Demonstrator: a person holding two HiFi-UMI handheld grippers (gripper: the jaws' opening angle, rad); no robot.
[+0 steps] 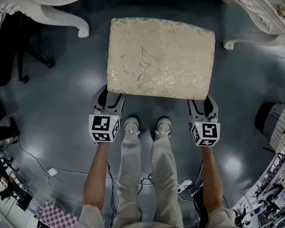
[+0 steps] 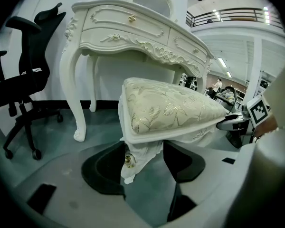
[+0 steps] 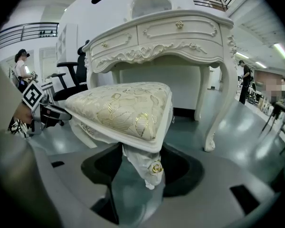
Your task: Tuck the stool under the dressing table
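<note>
Glossy dark-grey floor fills the head view, with a black office chair off to the left. The white carved dressing table runs along the top of that view. Its 2 curved front legs come down on either side of the stool.

The stool stands on the floor just in front of the dressing table. Its cream brocade cushion is almost wholly out in the open, and only its far edge reaches in between the 2 front feet of the table.

The person stands right behind it, both shoes close to the near edge.

The left gripper is at the stool's near-left corner, below the cushion. In the left gripper view its jaws stand wide, and the carved top of the near-left leg fills the gap between them, so the gripper looks clamped on it.

The right gripper mirrors this at the near-right corner. Its jaws stand wide too, around the top of the near-right leg with its gold rosette, apparently pressing on both sides.
</note>
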